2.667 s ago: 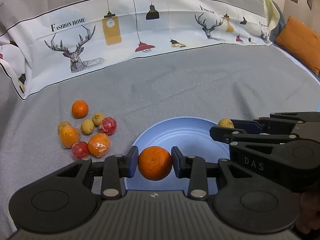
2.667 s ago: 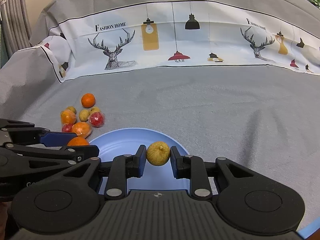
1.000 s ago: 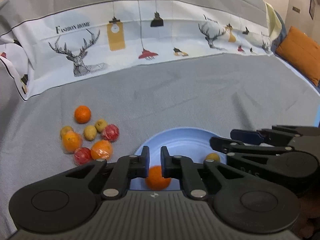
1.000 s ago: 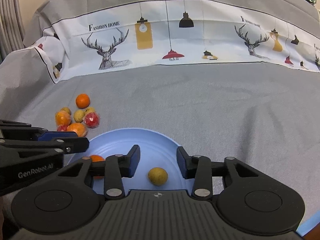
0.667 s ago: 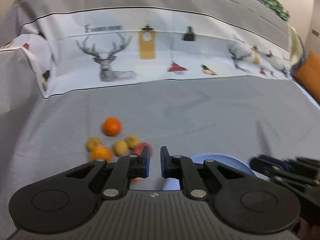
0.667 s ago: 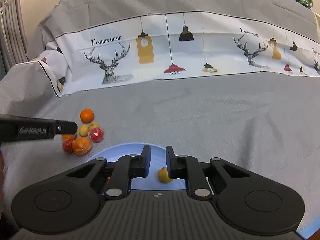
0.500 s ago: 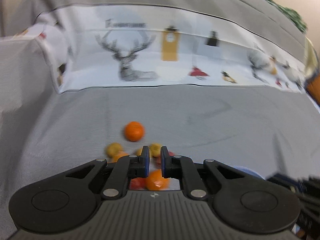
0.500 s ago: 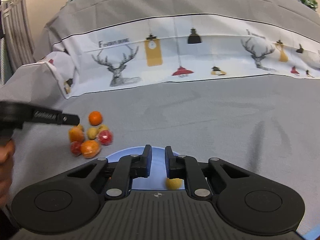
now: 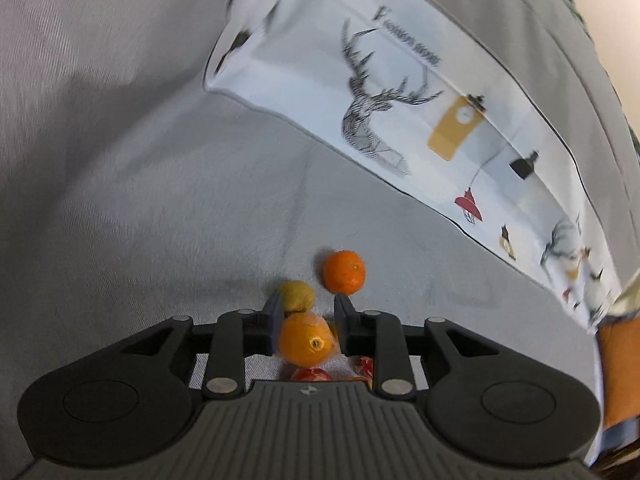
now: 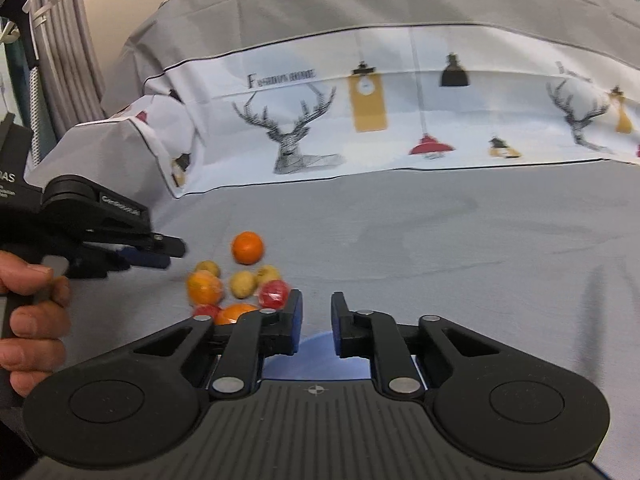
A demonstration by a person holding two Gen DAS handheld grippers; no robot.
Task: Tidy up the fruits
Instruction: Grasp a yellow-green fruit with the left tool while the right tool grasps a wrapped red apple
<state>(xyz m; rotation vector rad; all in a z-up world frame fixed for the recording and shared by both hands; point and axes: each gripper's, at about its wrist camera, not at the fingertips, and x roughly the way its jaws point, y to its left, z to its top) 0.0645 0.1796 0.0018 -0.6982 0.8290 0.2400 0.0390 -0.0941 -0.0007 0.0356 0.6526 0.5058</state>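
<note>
Well, left tongs (image 9: 306,318): I'm holding them spread around a wrapped orange (image 9: 306,340) – pads beside it, contact too blurred to judge.
Behind it: a yellowish fruit (image 9: 297,295) is peeking out, half hidden by my left finger; a bare orange (image 9: 344,272) is sitting apart on the grey cloth (image 9: 160,220).
Below: red fruits (image 9: 311,374) are being cut off by the tong body.
Right tongs (image 10: 316,324): I'm keeping them narrowly parted, gripping nothing.
Plate (image 10: 316,356): only a blue sliver is showing – its contents are hidden.
Pile (image 10: 240,280): lying left of the plate.
</note>
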